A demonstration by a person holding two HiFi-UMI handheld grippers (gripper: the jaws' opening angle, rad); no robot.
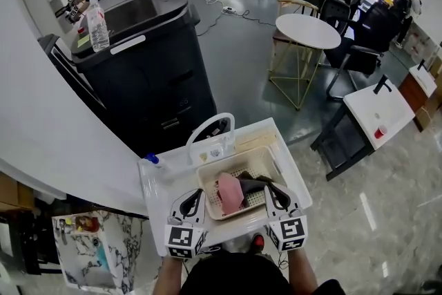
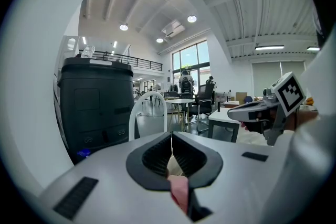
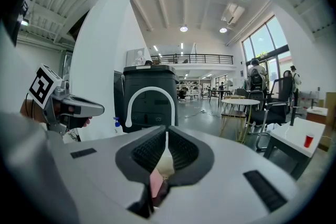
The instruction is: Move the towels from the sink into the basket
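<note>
A beige slotted basket (image 1: 206, 182) sits in the white sink unit (image 1: 160, 184) under the arched white faucet (image 1: 209, 129). In it lie a pink towel (image 1: 230, 192) and, to its right, a dark towel (image 1: 257, 182). My left gripper (image 1: 195, 198) hovers over the basket's front left corner and my right gripper (image 1: 275, 191) over its front right, by the dark towel's end. Both are shut with nothing clamped. In the left gripper view the left gripper (image 2: 171, 136) shows pink towel (image 2: 179, 191) below it. The right gripper (image 3: 166, 136) likewise looks down on pink cloth (image 3: 156, 182).
A tall black bin (image 1: 141, 59) with a water bottle (image 1: 97, 24) on top stands behind the sink. A small blue-capped bottle (image 1: 152, 160) sits at the sink's back left. A round white table (image 1: 307, 31), chairs and a white side table (image 1: 378, 110) stand to the right.
</note>
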